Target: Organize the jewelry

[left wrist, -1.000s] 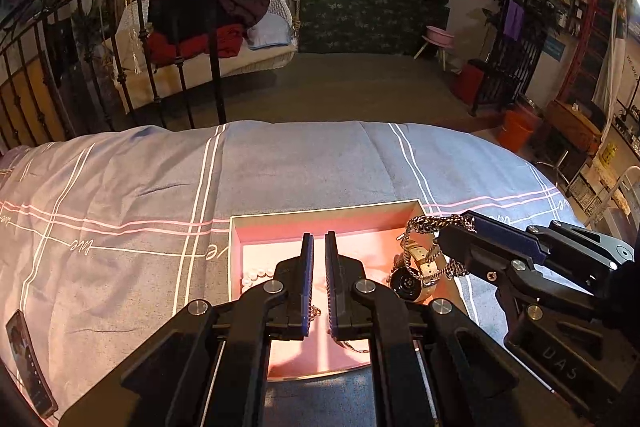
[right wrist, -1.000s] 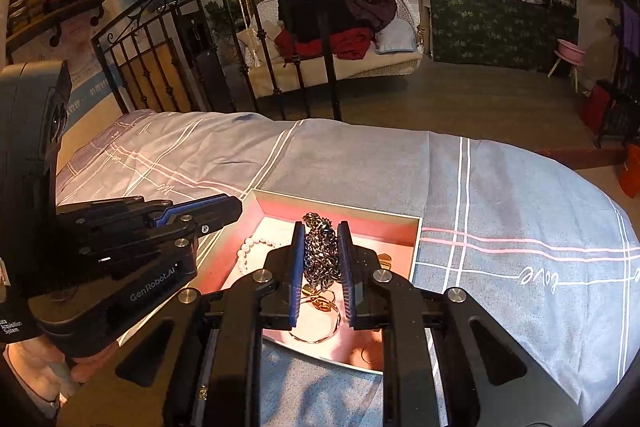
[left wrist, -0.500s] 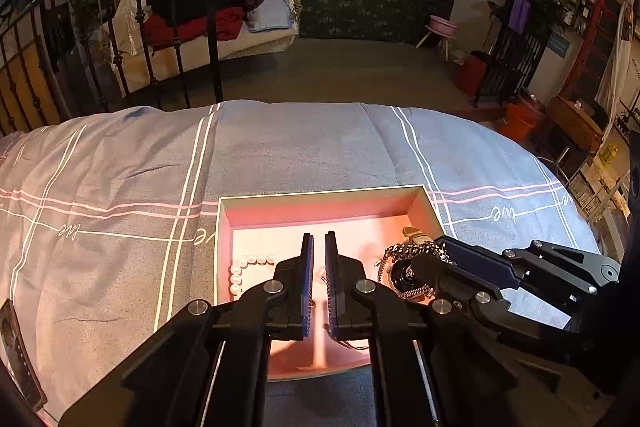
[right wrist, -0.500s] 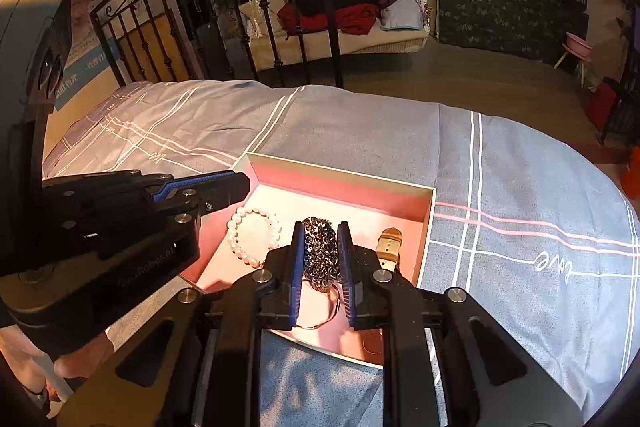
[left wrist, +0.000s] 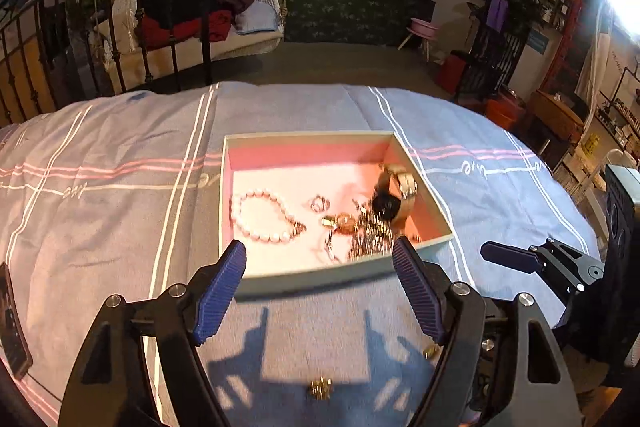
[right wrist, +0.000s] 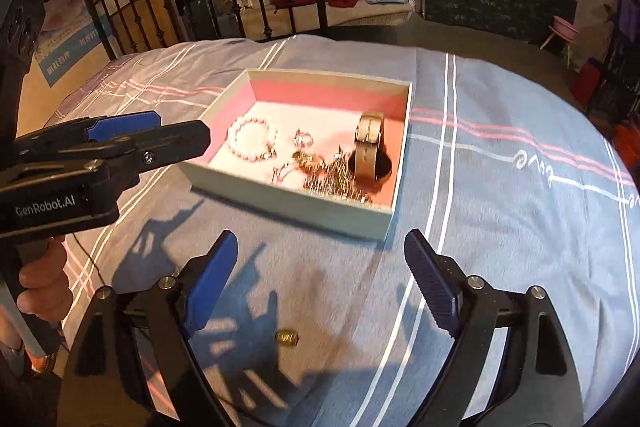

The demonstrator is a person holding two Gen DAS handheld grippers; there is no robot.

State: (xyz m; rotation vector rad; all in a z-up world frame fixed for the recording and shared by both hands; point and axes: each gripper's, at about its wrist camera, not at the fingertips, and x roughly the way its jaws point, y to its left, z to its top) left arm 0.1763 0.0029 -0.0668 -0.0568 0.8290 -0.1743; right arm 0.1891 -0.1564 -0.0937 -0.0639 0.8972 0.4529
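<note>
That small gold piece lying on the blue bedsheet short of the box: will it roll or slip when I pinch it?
The small gold barrel-shaped piece looks rounded and lies on its side, so it may roll if nudged. Shiny metal could slip between the ribbed pads. The soft blue bedsheet may let it sink.

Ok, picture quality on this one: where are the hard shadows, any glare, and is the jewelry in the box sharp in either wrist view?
Left wrist view: blown-out glare top right, hard finger shadows on the bedspread below the box, chain pile smeared. Right wrist view: no glare, spiky gripper shadows in front of the box, chain pile blurred, pearl bracelet soft; fisheye bends the bed edges in both.
</note>
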